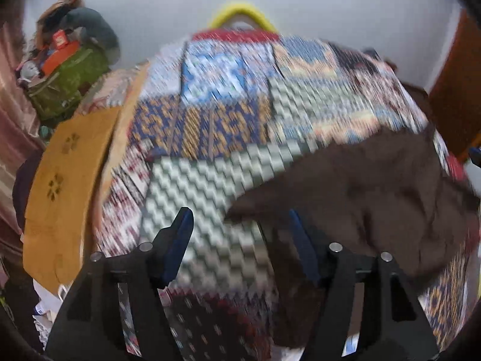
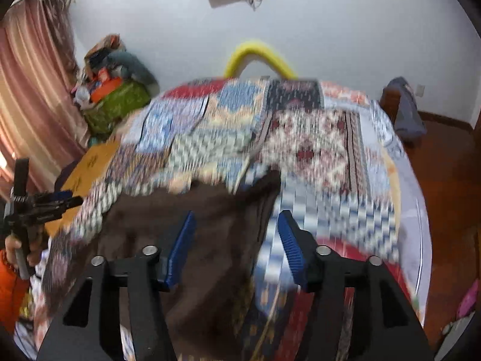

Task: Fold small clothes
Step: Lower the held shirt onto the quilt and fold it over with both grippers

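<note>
Hanging over the bed w/ jaws parted, the left gripper [image 1: 240, 225] has nothing pinched; its blue pads [image 1: 180, 240] stand apart, one over the grey-green zigzag patch of the patchwork quilt [image 1: 210, 114], the other at the edge of the brown garment [image 1: 375, 186]. Cloth lies under the gap but the pads don't press it, so it's released. Pic is motion-blurred.

Right gripper [image 2: 237, 234] is likewise unclenched, blue pads [image 2: 290, 240] spread, nothing grasped. Brown garment [image 2: 210, 234] sits below the near pad & the gap; the far pad is over a blue-white striped patch of the quilt [image 2: 315, 138].

Relative to the quilt: garment lies loose & rumpled on its near part, roughly mid-width, between the 2 grippers. From the right wrist view the left gripper [image 2: 45, 201] shows off the quilt's left edge, held in a hand [image 2: 15, 249] w/ an orange sleeve [image 2: 9, 294]. A flattened cardboard sheet [image 1: 63, 180] lies along the quilt's left edge. Beyond the quilt's far left corner, a green bag [image 1: 69, 84] heaped w/ clutter; pink curtain [image 2: 30, 90] further left. A yellow curved thing [image 2: 261, 57] pokes up behind the quilt's far edge, against the white wall [image 2: 330, 30]. Wood floor [image 2: 445, 165] to the quilt's right
</note>
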`<control>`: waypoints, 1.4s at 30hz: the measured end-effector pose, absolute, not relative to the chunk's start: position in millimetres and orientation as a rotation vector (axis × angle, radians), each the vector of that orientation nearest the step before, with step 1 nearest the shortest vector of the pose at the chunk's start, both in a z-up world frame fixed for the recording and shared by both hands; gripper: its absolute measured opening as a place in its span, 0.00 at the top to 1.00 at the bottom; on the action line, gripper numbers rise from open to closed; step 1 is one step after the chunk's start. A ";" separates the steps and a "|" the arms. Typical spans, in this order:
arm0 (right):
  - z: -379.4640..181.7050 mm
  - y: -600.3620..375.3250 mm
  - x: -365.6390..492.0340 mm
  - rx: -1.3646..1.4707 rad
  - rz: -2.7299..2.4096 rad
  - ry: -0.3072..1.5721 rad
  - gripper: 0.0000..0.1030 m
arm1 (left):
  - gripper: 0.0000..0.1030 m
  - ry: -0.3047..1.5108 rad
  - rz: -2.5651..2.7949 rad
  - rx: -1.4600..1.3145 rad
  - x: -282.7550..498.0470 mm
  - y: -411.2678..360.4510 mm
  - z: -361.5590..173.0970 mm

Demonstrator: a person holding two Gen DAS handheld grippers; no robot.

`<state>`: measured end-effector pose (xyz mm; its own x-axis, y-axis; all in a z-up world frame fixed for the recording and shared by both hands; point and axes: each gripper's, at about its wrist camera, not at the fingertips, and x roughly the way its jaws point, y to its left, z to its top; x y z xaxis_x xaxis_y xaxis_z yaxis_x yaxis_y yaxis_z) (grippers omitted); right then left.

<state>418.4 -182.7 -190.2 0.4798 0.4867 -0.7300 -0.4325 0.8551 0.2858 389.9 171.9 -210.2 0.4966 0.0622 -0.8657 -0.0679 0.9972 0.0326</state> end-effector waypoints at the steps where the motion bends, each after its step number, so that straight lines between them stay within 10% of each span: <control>1: -198.0 -184.5 407.0 0.072 0.574 0.936 0.46 | 0.36 1.061 0.064 -0.004 382.3 167.2 -216.2; 11: -245.2 -190.1 363.2 0.156 0.576 1.024 0.47 | 0.40 1.114 0.021 -0.094 330.8 136.5 -257.6; 14: -243.0 -188.5 363.7 0.179 0.589 1.028 0.82 | 0.62 1.135 -0.003 -0.143 335.5 135.6 -257.9; 17: -234.8 -190.5 360.7 0.187 0.597 1.011 0.89 | 0.95 1.149 -0.027 -0.140 333.7 134.4 -250.6; 33: -231.8 -215.0 277.9 0.113 0.573 1.047 0.88 | 0.93 1.136 -0.095 -0.011 247.0 107.2 -222.6; 42: -205.3 -242.3 282.4 0.102 0.481 0.984 0.69 | 0.67 1.066 0.005 0.066 256.9 124.0 -199.2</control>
